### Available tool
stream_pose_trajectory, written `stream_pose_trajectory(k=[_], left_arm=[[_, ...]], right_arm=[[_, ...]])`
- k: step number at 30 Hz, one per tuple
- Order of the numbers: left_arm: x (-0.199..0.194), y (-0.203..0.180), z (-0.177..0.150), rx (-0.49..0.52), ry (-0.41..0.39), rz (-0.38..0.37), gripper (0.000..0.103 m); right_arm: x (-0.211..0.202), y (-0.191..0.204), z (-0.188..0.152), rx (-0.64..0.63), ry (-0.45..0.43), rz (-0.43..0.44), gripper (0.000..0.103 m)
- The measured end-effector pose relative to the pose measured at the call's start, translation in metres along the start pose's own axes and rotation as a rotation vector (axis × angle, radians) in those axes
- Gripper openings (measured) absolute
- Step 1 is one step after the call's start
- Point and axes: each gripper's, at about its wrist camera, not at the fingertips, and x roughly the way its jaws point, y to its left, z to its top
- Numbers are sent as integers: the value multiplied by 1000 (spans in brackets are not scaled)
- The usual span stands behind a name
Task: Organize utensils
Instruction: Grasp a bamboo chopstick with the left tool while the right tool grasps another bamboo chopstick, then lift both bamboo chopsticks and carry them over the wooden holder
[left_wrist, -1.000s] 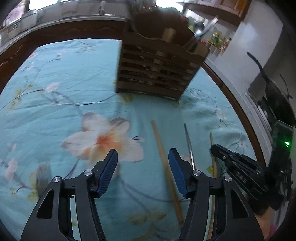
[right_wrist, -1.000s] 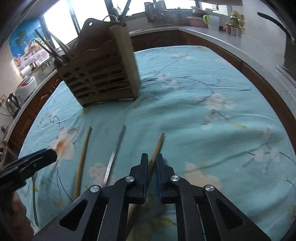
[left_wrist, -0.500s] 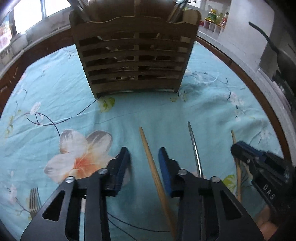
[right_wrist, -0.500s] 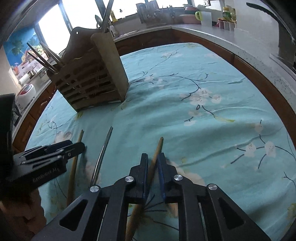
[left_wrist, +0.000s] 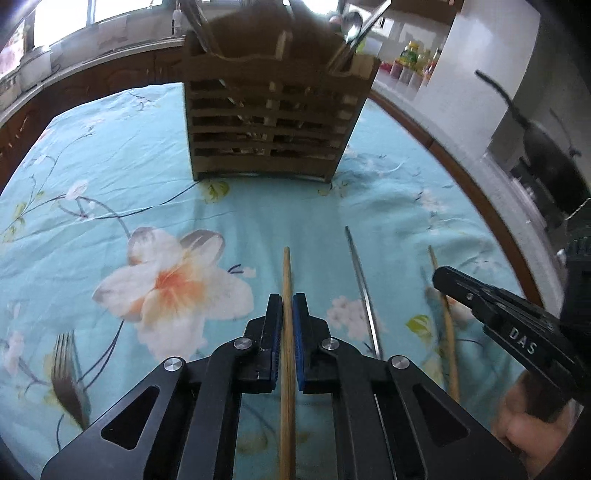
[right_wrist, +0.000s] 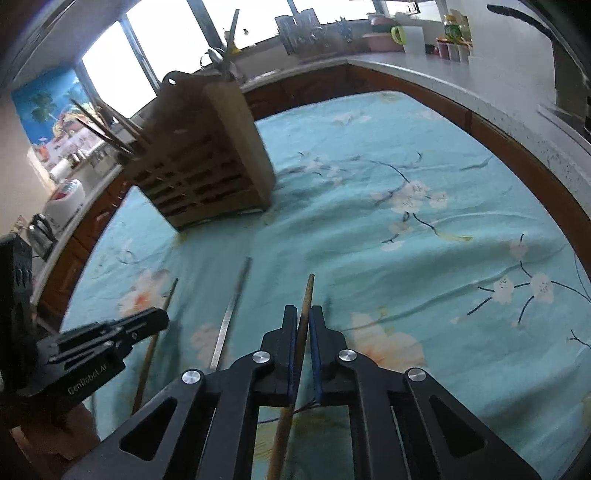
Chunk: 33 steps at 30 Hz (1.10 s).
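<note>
kitchen surface (left_wrist: 110, 155) under a teal flowered cloth. left wrist view: left tongs (left_wrist: 287, 306) clamped on a wooden chopstick (left_wrist: 286, 273) lying toward the slatted wooden holder (left_wrist: 273, 122); a metal rod (left_wrist: 360, 280) and a second wooden chopstick (left_wrist: 443, 314) lie to its right, a fork (left_wrist: 68, 376) far left. right wrist view: right tongs (right_wrist: 303, 317) clamped on that second chopstick (right_wrist: 307, 295); rod (right_wrist: 232, 310) just left, holder (right_wrist: 207, 158) beyond.

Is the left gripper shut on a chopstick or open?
Shut: the left gripper has its blue pads pressed against both sides of the wooden chopstick lying on the tablecloth.
</note>
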Motion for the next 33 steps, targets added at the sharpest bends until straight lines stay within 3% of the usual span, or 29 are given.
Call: stream_pose_trajectory(k=[9, 18, 24, 33], left_arm=[[-59, 12, -3, -60, -102, -72, 5], [-113, 11, 3, -63, -221, -128, 5], [-141, 17, 3, -68, -298, -135, 5], [-161, 20, 2, -78, -353, -125, 5]], right_arm=[[-33, 18, 0, -28, -60, 42, 6], [-83, 40, 15, -67, -181, 87, 6], [-113, 48, 21, -80, -265, 106, 5], [-133, 52, 27, -87, -343, 115, 5]])
